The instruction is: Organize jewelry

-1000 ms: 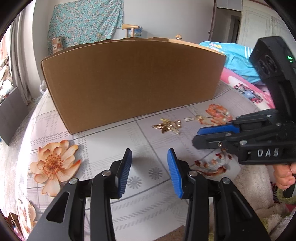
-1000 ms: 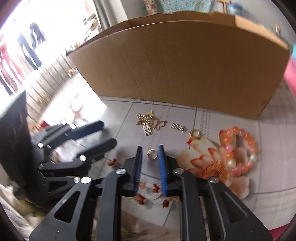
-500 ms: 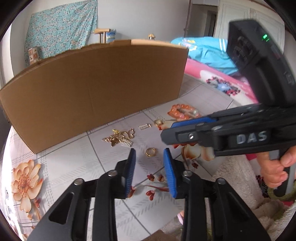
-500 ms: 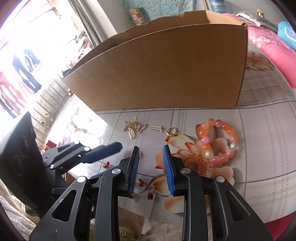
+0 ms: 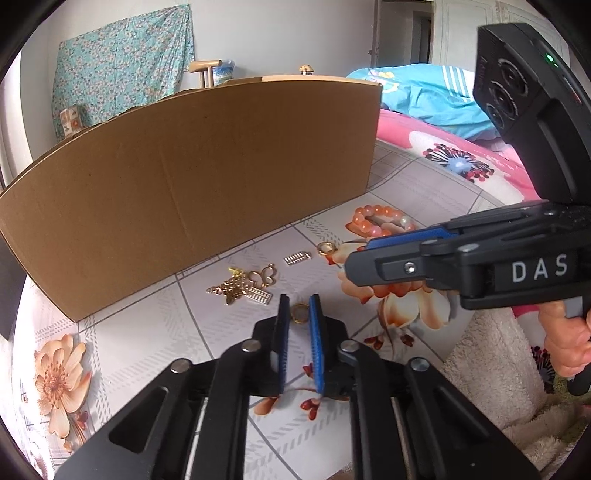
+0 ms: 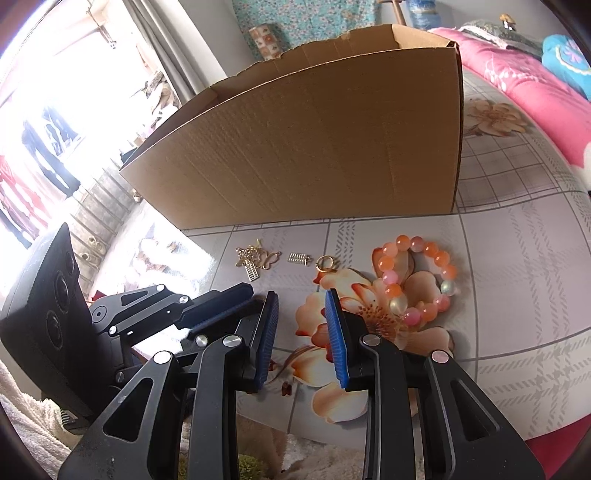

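White wall (image 5: 295,33) with teal floral cloth (image 5: 122,62) hung; bright window (image 6: 55,92) (overexposed); pink floral bedding (image 5: 461,162).

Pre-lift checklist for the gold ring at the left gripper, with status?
1. Gold ring between the left gripper pads: ok; its jaws have just been closing.
2. Pads pressing the ring firmly: cannot tell.
3. Right gripper empty, jaws apart: ok.
4. Right gripper clear of the lift path: not ok, it reaches across close above.
5. Cardboard box open on top: ok.
6. Bead bracelet and gold charms clear of the ring: ok.
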